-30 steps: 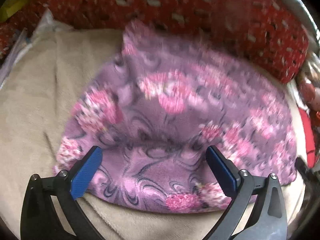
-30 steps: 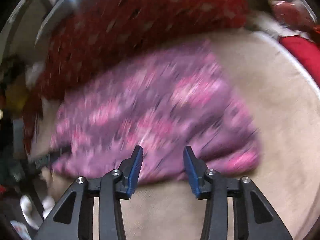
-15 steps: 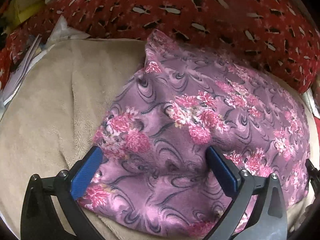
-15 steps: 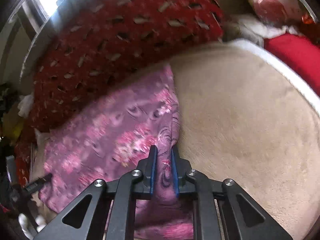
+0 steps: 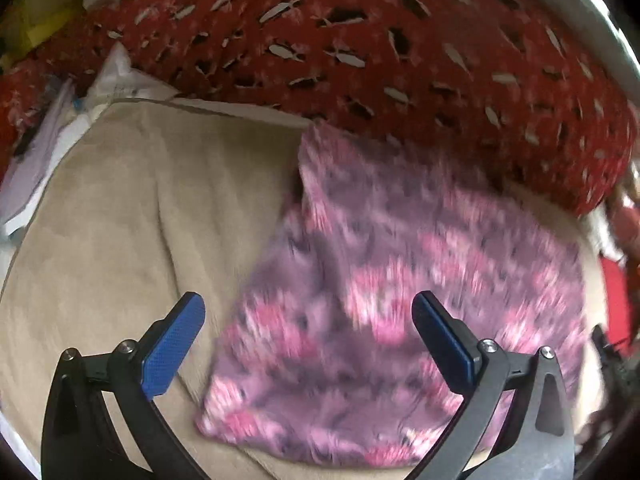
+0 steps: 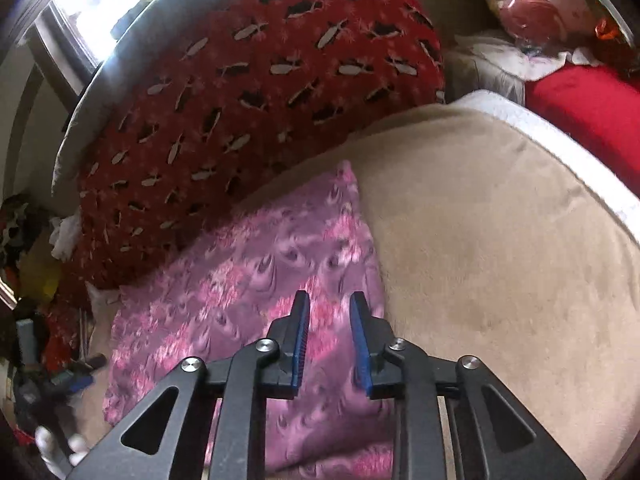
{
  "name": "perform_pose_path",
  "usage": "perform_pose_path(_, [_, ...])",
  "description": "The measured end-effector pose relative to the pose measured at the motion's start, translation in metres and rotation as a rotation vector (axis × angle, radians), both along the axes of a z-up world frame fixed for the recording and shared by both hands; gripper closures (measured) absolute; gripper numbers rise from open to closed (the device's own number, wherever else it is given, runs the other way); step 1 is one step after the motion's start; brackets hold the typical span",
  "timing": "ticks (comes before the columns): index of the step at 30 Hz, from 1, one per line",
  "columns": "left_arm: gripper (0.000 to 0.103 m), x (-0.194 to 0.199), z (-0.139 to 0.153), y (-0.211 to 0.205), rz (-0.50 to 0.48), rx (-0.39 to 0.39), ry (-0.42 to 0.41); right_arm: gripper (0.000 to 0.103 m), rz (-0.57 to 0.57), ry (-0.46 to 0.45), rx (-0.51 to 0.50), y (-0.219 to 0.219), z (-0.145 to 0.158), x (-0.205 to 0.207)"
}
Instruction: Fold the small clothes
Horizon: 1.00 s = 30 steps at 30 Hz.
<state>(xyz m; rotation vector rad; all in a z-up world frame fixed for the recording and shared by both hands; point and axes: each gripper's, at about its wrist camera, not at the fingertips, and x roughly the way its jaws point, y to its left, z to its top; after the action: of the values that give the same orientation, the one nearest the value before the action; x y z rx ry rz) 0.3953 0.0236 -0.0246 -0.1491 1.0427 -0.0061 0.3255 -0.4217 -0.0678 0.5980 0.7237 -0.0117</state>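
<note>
A small purple garment with pink flowers [image 5: 400,304] lies on a beige blanket [image 5: 120,220]; it also shows in the right wrist view [image 6: 248,280]. My left gripper [image 5: 308,320] is wide open and empty, above the garment's near left part. My right gripper [image 6: 329,320] is open by a narrow gap, just above the garment's right edge, and holds nothing. The garment looks blurred in the left wrist view.
A red patterned cushion [image 5: 380,48] lies along the back, touching the garment's far edge; it also shows in the right wrist view [image 6: 248,92]. A red cloth [image 6: 592,108] and white items [image 6: 492,64] lie at the right. Papers [image 5: 40,152] lie at the left.
My right gripper had shut on the garment's right edge and has now opened a little and let it go. My left gripper has stayed open and shifted left, off the garment's left edge.
</note>
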Motion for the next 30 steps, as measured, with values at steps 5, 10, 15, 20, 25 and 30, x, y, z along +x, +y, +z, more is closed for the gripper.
perform_pose_path(5, [0.000,0.053,-0.015,0.011,-0.008,-0.044,0.113,0.076,0.043,0.023,0.022,0.008,-0.012,0.025])
perform_pose_path(10, [0.000,0.070,-0.067,0.013,0.000,-0.043,0.279,0.077,0.067,0.093,-0.026,0.017,-0.026,0.034])
perform_pose_path(15, [0.000,0.063,-0.053,0.046,0.023,-0.289,0.255,0.074,0.086,0.010,-0.110,0.027,0.000,0.020])
perform_pose_path(20, [0.000,0.058,-0.041,0.073,0.022,-0.456,0.246,0.072,0.219,-0.033,-0.100,0.064,0.015,0.027])
perform_pose_path(25, [0.000,0.054,-0.052,0.061,-0.042,-0.426,0.319,0.071,0.319,-0.042,-0.121,0.103,0.012,0.044])
perform_pose_path(30, [0.000,0.050,-0.070,0.030,-0.109,-0.286,0.347,0.063,0.346,0.002,-0.123,0.112,-0.026,0.057])
